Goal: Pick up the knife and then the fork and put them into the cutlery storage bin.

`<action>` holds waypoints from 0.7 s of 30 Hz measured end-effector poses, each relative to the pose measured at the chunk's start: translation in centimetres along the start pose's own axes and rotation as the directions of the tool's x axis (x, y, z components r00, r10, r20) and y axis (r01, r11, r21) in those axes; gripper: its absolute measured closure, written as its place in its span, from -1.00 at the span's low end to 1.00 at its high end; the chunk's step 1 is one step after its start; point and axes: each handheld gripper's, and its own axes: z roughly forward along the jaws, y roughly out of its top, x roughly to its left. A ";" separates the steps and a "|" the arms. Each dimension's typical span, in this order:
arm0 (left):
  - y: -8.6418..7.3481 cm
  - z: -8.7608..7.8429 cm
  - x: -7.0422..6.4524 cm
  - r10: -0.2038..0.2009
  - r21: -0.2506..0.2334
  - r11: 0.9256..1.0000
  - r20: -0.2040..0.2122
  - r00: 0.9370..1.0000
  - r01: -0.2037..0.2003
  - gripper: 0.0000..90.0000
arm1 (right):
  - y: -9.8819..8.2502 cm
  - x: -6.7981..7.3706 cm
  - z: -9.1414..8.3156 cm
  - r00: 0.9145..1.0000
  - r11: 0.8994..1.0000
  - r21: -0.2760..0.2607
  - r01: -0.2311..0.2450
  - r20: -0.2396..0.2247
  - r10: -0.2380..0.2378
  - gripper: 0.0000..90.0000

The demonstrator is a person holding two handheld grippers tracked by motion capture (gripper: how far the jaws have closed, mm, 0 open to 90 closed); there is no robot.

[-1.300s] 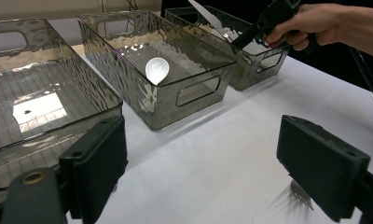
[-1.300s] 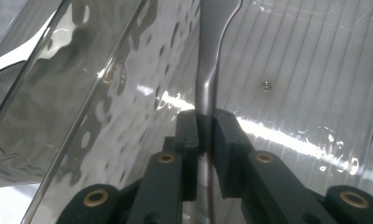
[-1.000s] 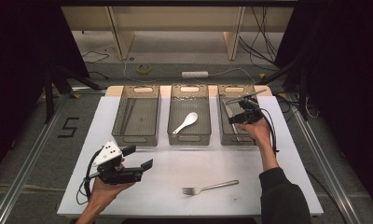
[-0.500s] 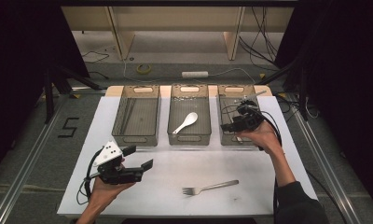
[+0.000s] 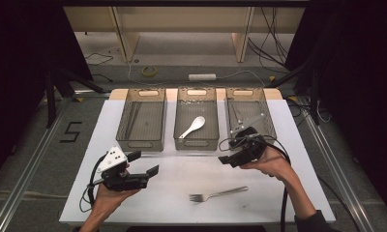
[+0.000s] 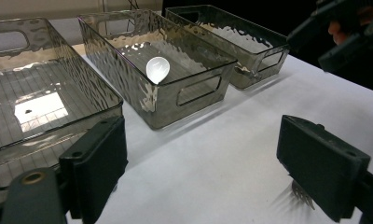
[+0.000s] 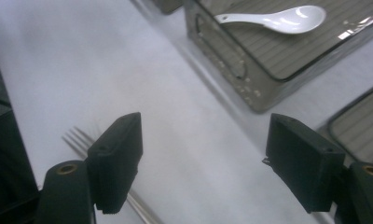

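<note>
Fork (image 5: 218,194) flat on the white counter (image 5: 298,193), well short of the three bins — toward the person from the right tool (image 5: 232,151), a little to its left in the high view, near but not touching. Long axis close to crosswise: tines toward the left tool (image 5: 145,163), handle running right and slightly away, its end just under the right hand. Right tool the nearer of the two; left tool well apart, off the tine end. Right tool's jaws wide apart, just been opening, nothing between them; in the right gripper view, tines (image 7: 79,137) peeking out beside the left jaw, so not yet straddled. Left tool gaping too, empty, held just above the counter before the left bin (image 5: 141,120). Coming move, by judgement: right tool down and toward the person, jaws across the slim handle rather than along it. Fork thin, bright metal, lying low — little to pinch from above. Bins clear ribbed plastic, smoky, with cut-out handles; white glossy spoon (image 5: 192,126), ceramic-looking, in the middle bin (image 5: 196,145); thin metal pieces in the right bin (image 5: 269,121), too small to name. Counter matte and plain.
</note>
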 end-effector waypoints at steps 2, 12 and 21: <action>0.0 0.0 0.0 0.006 0.003 1.000 0.001 1.000 -0.006 -0.66 | -0.3 0.5 0.4 1.000 0.999 0.032 0.009 -0.007 -0.009 -0.40; 0.0 -0.1 0.0 0.004 -0.001 1.000 0.001 1.000 -0.004 -0.66 | -1.5 2.6 2.0 0.997 0.991 0.119 0.067 -0.049 -0.062 -0.38; 0.0 -0.1 0.0 0.005 -0.001 1.000 -0.001 1.000 -0.005 -0.66 | -1.9 3.7 3.2 0.993 0.982 0.162 0.101 -0.075 -0.090 -0.37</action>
